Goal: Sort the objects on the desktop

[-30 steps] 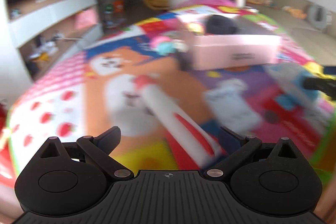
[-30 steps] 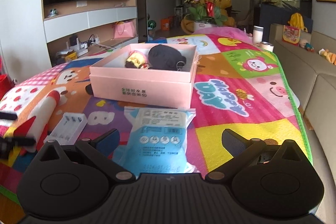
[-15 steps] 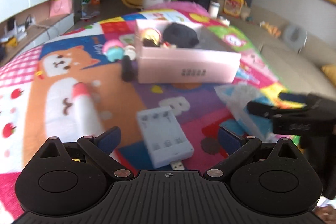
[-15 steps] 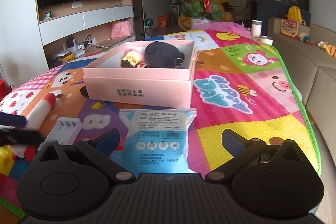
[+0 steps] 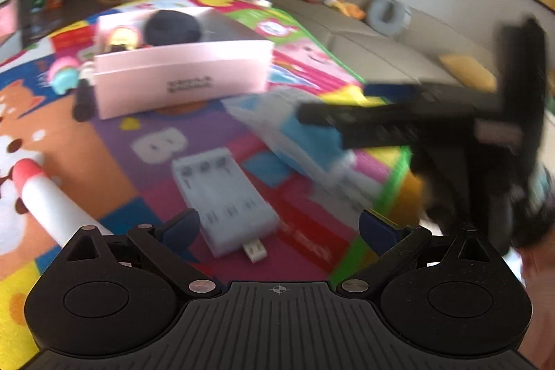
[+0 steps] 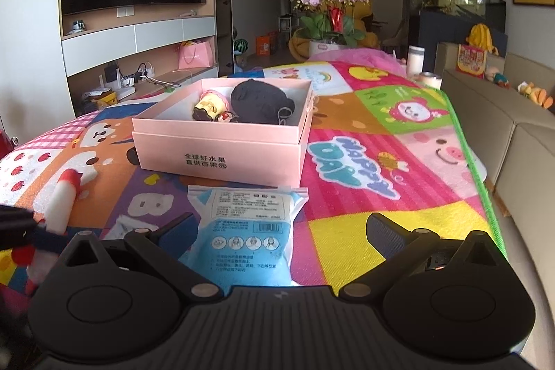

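A pink open box (image 6: 222, 141) sits mid-mat and holds a small doll (image 6: 208, 106) and a black pouch (image 6: 260, 99). In front of it lies a blue and white packet (image 6: 246, 231), between the fingers of my open right gripper (image 6: 282, 227), nearer the left finger. A white battery charger (image 5: 225, 196) lies flat between the fingers of my open left gripper (image 5: 279, 224), toward its left finger. The left wrist view is blurred; in it the pink box (image 5: 180, 78), the packet (image 5: 305, 134) and my right gripper (image 5: 416, 123) appear.
The colourful cartoon mat (image 6: 381, 134) covers the surface; its green edge (image 6: 478, 182) runs along the right beside a beige sofa (image 6: 520, 141). A pink and teal toy (image 5: 64, 75) and a dark object (image 5: 81, 103) lie left of the box. A white cup (image 6: 415, 59) stands far back.
The left wrist view has swung right and closed in, so the charger now lies between its fingers. My right gripper has edged forward over the packet. Both stay open.
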